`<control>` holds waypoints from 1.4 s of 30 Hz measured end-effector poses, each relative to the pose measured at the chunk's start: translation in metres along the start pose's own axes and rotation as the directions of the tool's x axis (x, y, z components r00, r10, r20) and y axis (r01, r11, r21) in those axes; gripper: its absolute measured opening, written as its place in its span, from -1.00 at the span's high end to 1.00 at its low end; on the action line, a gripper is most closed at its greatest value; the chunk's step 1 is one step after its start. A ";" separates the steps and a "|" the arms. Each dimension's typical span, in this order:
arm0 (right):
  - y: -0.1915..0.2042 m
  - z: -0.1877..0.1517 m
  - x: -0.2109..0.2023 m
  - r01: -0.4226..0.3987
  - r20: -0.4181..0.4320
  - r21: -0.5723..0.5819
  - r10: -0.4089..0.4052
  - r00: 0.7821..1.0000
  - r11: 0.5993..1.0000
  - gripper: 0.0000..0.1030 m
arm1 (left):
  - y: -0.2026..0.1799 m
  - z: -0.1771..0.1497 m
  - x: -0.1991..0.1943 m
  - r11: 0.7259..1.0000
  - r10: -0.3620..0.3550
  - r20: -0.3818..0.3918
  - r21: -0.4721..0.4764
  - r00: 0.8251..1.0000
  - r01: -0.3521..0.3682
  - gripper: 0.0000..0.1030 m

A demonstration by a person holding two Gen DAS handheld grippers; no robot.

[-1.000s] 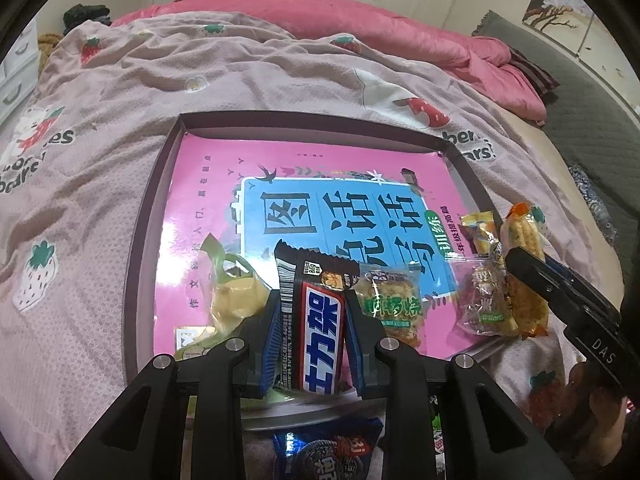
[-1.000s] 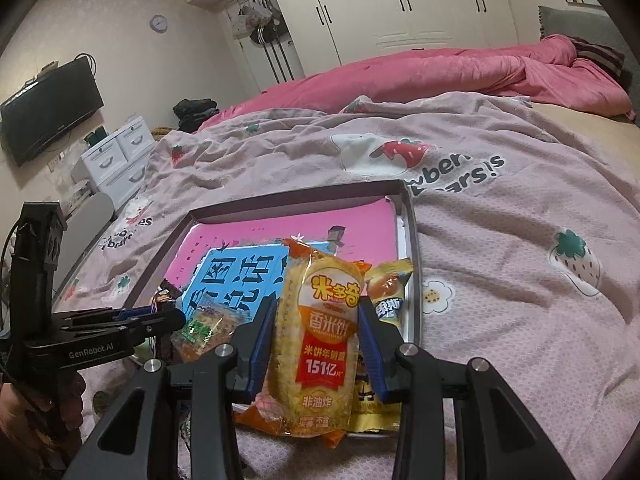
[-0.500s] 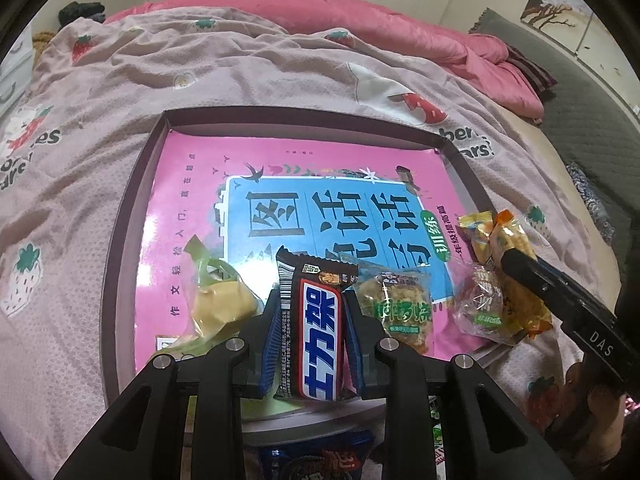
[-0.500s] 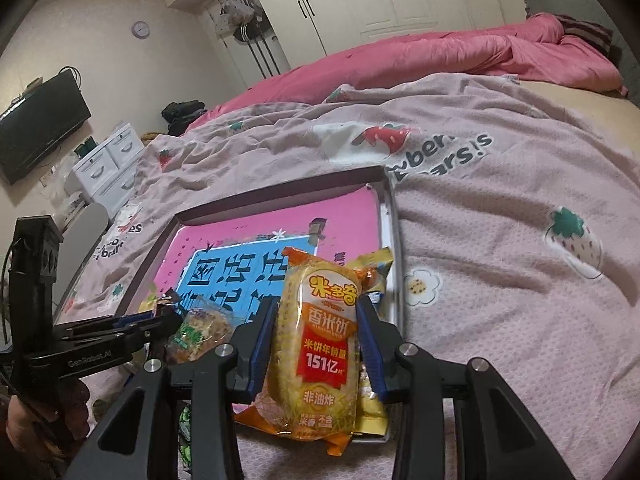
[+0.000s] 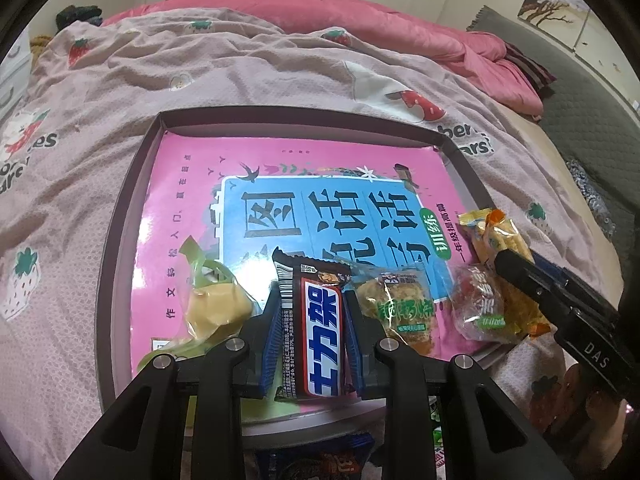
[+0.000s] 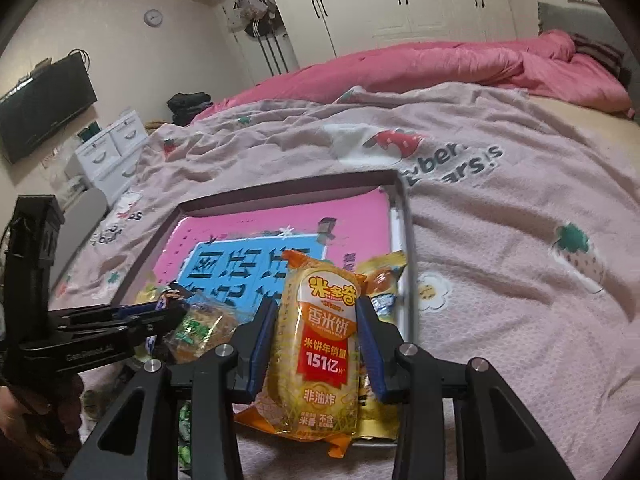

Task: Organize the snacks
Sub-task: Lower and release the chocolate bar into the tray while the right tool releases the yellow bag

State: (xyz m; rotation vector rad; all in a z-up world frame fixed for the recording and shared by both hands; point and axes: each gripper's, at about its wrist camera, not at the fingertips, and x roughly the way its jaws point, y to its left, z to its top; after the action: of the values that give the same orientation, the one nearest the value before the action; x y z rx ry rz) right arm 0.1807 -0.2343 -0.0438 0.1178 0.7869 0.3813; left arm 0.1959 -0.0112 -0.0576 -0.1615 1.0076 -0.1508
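A dark-rimmed tray (image 5: 120,216) with a pink and blue book in it lies on the bed. My left gripper (image 5: 312,316) is shut on a brown and blue chocolate bar (image 5: 320,328) above the tray's near edge. Beside it in the tray lie a yellow-green wrapped snack (image 5: 212,304), a green-labelled biscuit pack (image 5: 404,308) and a clear candy pack (image 5: 480,308). My right gripper (image 6: 316,324) is shut on a yellow rice cracker pack (image 6: 320,356) at the tray's near right corner (image 6: 408,248). A small yellow packet (image 6: 384,276) lies behind it.
The pink strawberry-print blanket (image 5: 260,68) covers the bed around the tray, with a rumpled pink quilt (image 6: 460,64) at the far side. More packets (image 5: 316,460) lie below the tray's near edge. White drawers (image 6: 112,148) and a wall television (image 6: 44,108) stand to the left.
Both views have shifted slightly forward over the tray. The chocolate bar and the rice cracker pack stay gripped as before.
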 end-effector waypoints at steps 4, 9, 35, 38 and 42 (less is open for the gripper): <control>0.001 0.001 0.001 0.015 0.007 -0.015 -0.015 1.000 1.000 0.21 | -0.001 0.000 0.000 1.000 0.005 0.001 0.007 1.000 -0.005 0.43; -0.002 0.003 0.005 0.012 0.009 -0.005 -0.012 1.000 1.000 0.21 | -0.001 0.000 0.001 1.000 0.009 -0.001 0.007 1.000 -0.009 0.43; -0.007 0.004 0.004 0.002 0.004 0.027 -0.003 1.000 1.000 0.19 | -0.005 -0.002 -0.005 1.000 0.000 0.006 0.016 1.000 0.000 0.42; -0.006 0.004 0.001 0.002 0.010 0.027 -0.002 1.000 1.000 0.17 | -0.005 -0.002 -0.007 1.000 -0.003 0.010 0.016 1.000 0.003 0.42; -0.005 0.005 -0.002 0.005 0.019 0.022 -0.005 1.000 1.000 0.14 | -0.004 -0.001 -0.010 1.000 -0.004 0.019 0.013 1.000 0.004 0.41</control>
State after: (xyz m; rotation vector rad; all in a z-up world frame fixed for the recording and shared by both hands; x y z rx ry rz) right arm 0.1840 -0.2398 -0.0401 0.1397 0.7729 0.3666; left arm 0.1896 -0.0131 -0.0485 -0.1531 0.9875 -0.1587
